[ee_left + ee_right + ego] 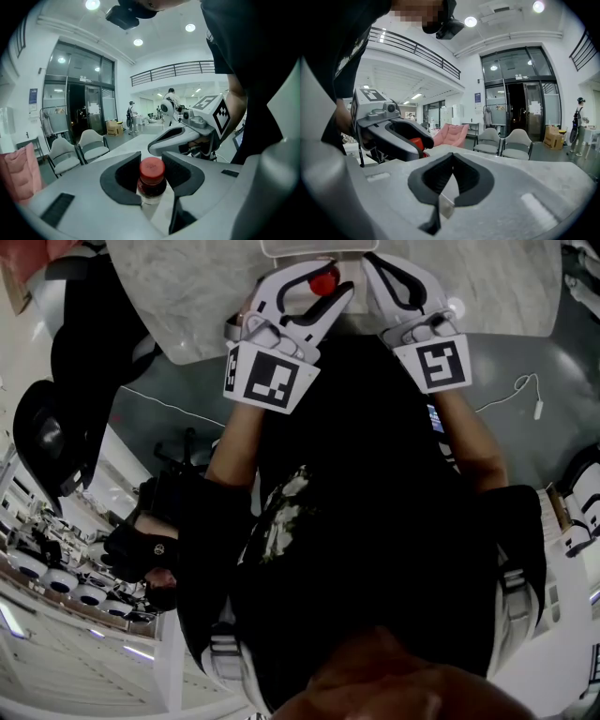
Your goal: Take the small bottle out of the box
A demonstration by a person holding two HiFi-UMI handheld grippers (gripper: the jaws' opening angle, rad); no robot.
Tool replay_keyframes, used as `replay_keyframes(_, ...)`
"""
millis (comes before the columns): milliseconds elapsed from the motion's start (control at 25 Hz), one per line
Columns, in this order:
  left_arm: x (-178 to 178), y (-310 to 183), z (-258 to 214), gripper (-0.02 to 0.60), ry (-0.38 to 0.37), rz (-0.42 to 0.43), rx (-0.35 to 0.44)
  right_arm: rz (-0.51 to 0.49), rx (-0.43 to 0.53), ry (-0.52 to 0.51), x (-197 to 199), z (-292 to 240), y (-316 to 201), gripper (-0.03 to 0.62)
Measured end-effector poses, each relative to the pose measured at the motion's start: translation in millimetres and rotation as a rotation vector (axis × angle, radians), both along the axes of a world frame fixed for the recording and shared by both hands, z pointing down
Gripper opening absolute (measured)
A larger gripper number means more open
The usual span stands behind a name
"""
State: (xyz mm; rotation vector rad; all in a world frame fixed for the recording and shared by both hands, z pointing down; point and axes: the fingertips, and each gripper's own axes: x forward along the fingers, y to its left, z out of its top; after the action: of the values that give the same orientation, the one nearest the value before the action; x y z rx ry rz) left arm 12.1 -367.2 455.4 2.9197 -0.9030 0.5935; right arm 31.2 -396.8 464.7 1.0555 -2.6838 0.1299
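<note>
The small clear bottle with a red cap stands upright between the dark pads of my left gripper, which is shut on its neck. In the head view the red cap shows between the left gripper's white fingers, just below the rim of the pale box at the top edge. My right gripper is beside it on the right. Its jaws are shut tip to tip with nothing between them. The left gripper with the cap shows at the left of the right gripper view.
A marble-patterned table lies under both grippers, with grey floor and a white cable around it. Grey chairs, a pink chair and a cardboard box stand farther off. People stand in the distance.
</note>
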Motion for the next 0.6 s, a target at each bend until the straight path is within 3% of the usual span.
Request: replay_keyframes(600,-13.6,-0.4,-67.3,0.149,0.065,-0.011,0.075,0.017,0.034,-0.027,-9.5,-33.5,2.7,-0.005)
